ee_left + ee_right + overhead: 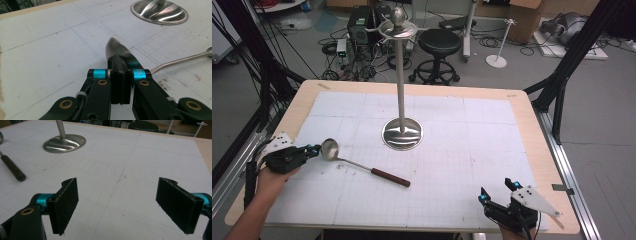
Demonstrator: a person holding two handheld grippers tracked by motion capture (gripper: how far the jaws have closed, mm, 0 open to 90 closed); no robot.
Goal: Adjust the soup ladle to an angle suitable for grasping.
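Left gripper clenched on the bowl rim of the ladle at the near left of the table, handle pointing right; right gripper released, jaws wide, near right.

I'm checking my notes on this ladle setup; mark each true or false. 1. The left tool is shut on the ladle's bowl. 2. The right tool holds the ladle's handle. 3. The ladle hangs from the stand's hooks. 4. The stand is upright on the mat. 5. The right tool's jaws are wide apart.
1. True: the left tool pinches the rim of the ladle bowl.
2. False: the right tool holds nothing; the brown handle lies apart from it.
3. False: the ladle is low at the mat.
4. True: the stand is upright.
5. True.
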